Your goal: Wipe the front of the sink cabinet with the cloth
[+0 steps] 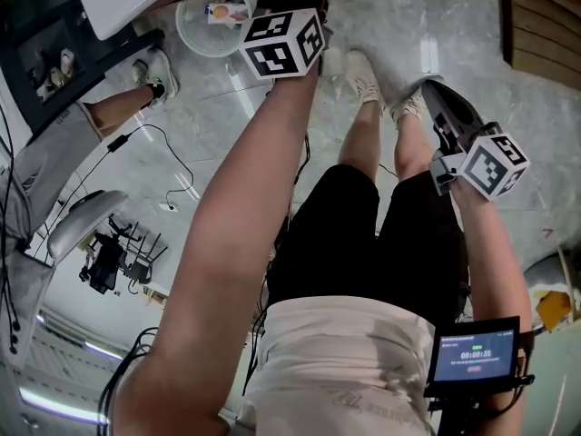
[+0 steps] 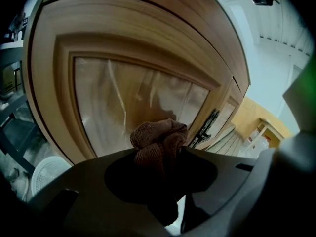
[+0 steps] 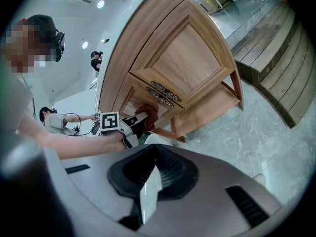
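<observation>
Right gripper point(image 3: 150, 179) was parked low beside the person's right thigh, jaws pressed together with nothing between them. My read: it was idle and held back so it stayed out of the wiping arm's way. A small screen point(image 1: 474, 355) was strapped to that forearm.

Left arm reached out straight ahead, which put the left gripper point(image 2: 160, 154) up at the cabinet front. Its 2 jaws were clamped on the cloth point(image 2: 160, 135), a brown bunched wad sticking out past the tips. That looked deliberate: soft fabric would meet the wood before any hard plastic did.

From the right gripper view the cloth sat against the lower part of the left door panel point(image 2: 123, 102). I can't confirm touching versus just off it. The panel showed a streaky sheen; film or moisture, can't tell.

The sink cabinet point(image 3: 168, 58) had 2 framed wooden doors with dark metal handles point(image 3: 165, 94) at the seam between them. The right door and the frame looked untouched, so I'd judge the wipe was partway at best. The next stroke would need even pressure across the panel and clearance near the handles, where the cloth could snag.

Further out, a white basket point(image 1: 213, 21) stood on the marble-look floor point(image 1: 508, 98) near the cabinet's foot, and wooden steps point(image 3: 276, 43) lay beyond.
</observation>
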`<state>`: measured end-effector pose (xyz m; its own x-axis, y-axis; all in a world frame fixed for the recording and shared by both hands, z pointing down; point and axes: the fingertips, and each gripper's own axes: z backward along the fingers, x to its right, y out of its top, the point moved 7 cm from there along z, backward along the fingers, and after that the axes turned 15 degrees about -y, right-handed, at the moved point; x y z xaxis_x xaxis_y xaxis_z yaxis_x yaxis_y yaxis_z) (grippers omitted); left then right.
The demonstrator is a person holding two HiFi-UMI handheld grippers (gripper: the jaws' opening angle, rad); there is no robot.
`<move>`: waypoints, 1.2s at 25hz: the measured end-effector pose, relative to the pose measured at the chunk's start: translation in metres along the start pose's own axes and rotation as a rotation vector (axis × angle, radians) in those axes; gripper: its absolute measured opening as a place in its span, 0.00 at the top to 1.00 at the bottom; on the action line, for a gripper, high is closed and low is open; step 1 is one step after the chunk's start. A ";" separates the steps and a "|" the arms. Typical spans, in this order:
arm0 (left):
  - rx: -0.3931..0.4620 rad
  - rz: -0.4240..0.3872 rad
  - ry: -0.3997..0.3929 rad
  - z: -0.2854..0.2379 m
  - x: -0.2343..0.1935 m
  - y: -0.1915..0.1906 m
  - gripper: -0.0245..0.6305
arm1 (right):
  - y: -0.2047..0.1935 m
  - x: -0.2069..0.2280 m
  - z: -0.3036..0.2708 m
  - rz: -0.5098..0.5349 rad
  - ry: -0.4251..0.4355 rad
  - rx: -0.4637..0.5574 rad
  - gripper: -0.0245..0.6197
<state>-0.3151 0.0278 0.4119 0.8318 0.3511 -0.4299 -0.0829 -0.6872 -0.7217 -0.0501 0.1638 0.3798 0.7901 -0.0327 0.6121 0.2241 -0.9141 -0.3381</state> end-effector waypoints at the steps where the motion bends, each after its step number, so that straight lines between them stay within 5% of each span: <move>1: -0.006 -0.003 0.007 0.001 -0.002 -0.002 0.71 | -0.001 0.000 0.000 0.001 -0.001 -0.002 0.94; 23: -0.062 0.084 0.299 0.080 -0.093 -0.034 0.71 | 0.018 -0.013 -0.016 0.037 0.037 0.003 0.94; 30: -0.069 0.073 0.231 0.055 -0.082 -0.035 0.71 | 0.018 -0.021 -0.019 0.095 0.068 -0.010 0.94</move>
<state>-0.4107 0.0584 0.4421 0.9292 0.1499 -0.3378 -0.1158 -0.7499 -0.6513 -0.0730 0.1404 0.3746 0.7670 -0.1459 0.6249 0.1442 -0.9097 -0.3894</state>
